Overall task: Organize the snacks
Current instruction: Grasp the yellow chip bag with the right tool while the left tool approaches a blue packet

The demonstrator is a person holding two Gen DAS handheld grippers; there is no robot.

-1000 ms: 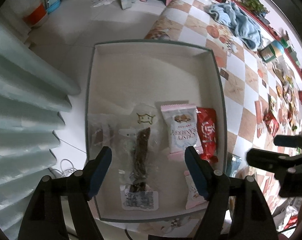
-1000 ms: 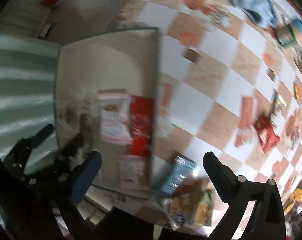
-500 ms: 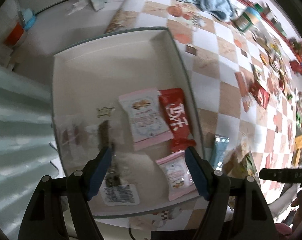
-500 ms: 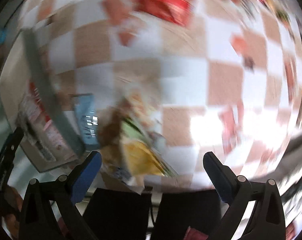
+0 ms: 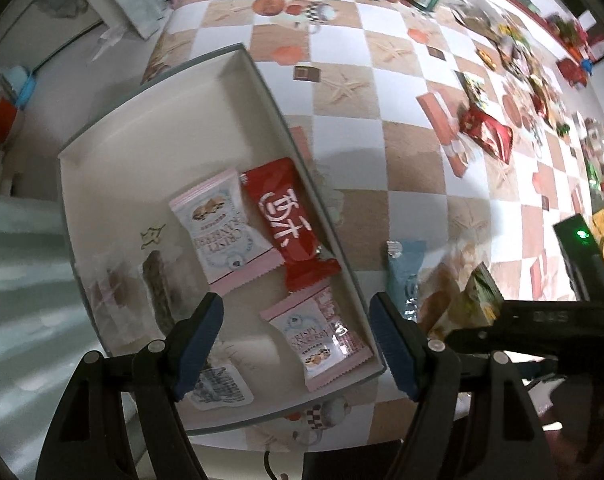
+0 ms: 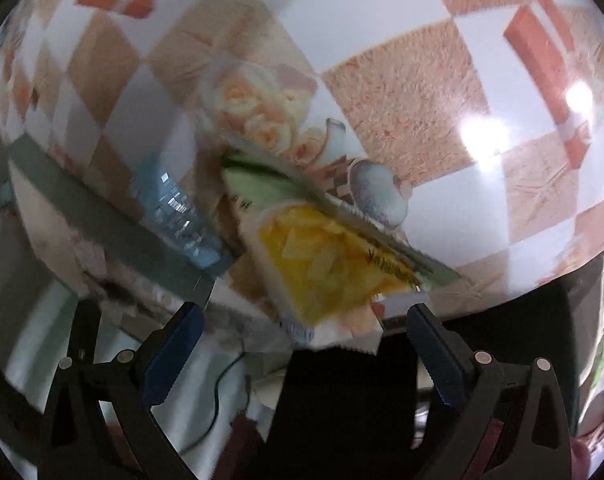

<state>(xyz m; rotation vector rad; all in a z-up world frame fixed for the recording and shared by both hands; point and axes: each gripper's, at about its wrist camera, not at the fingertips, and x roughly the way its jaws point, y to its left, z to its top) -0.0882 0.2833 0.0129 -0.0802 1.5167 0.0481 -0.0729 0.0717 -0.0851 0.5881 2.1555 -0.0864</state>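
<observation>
A shallow white box (image 5: 162, 120) with a grey rim sits at the near corner of the counter (image 5: 401, 168), which is covered in a tan-and-white checked cloth. Inside the box I count five packets. Two are pink-and-white cracker packets: the larger one (image 5: 222, 232) lies with its long axis running from the far left toward the near right, and the smaller one (image 5: 317, 336) lies nearer the camera, tilted the same way and close to the box's right wall. One red packet (image 5: 288, 224) lies just beside the larger pink one, touching the right wall, its long axis parallel to that wall. Two clear bags lie by the left wall: one holding a dark brown stick (image 5: 162, 288) that points away from the camera, and one with small brown pieces (image 5: 110, 288).

Outside the box, just beside its right wall, lies one light blue packet (image 5: 403, 268), long axis roughly parallel to the wall. Next to it is a yellow-and-green snack bag (image 6: 333, 264), blurred in the right wrist view, lying flat at the counter's near edge.

The left gripper (image 5: 296, 344) hovers over the near end of the box, fingers spread wide and holding nothing. The right gripper (image 6: 302, 352) hangs above the yellow-and-green bag, fingers also wide apart and empty.
</observation>
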